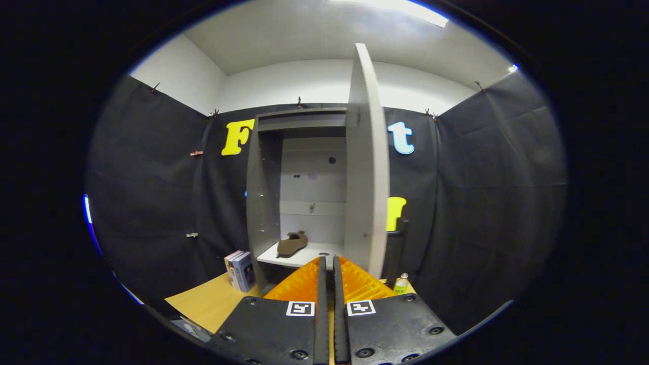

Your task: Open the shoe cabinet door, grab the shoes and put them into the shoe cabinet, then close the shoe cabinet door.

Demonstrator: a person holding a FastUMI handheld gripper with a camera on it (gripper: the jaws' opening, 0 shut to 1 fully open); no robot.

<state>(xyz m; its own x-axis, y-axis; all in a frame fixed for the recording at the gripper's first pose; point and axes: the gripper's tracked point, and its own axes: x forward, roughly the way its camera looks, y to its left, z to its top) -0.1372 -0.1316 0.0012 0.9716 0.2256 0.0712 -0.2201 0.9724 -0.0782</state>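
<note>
Gripper view: the gripper (327, 263) is seen at the bottom w/ its two fingers (304, 284) brought together, only a thin slit left between them; nothing is held. The fingertips are pointed at the lower front of the shoe cabinet (263, 192), approx. at the front edge of its shelf (309, 255).

The cabinet is stood against the black booth wall (152, 192), straight ahead of the fingers. Its door (366, 167) is swung open & seen nearly edge-on, upright, just right of the fingertips; the door's lower end is met by the right finger's tip in the picture, though actual contact cannot be told.

One brown shoe (292, 244) is laid on the white shelf inside the cabinet, toward the left side, just beyond the fingertips. The compartment above it is seen w/ a pale back panel (312, 177).

A wooden table top (213, 299) is seen under the cabinet. A few books (240, 270) are stood upright beside the cabinet's left wall. A small bottle (401, 284) w/ a green label is stood right of the door's foot, near the right finger.
</note>
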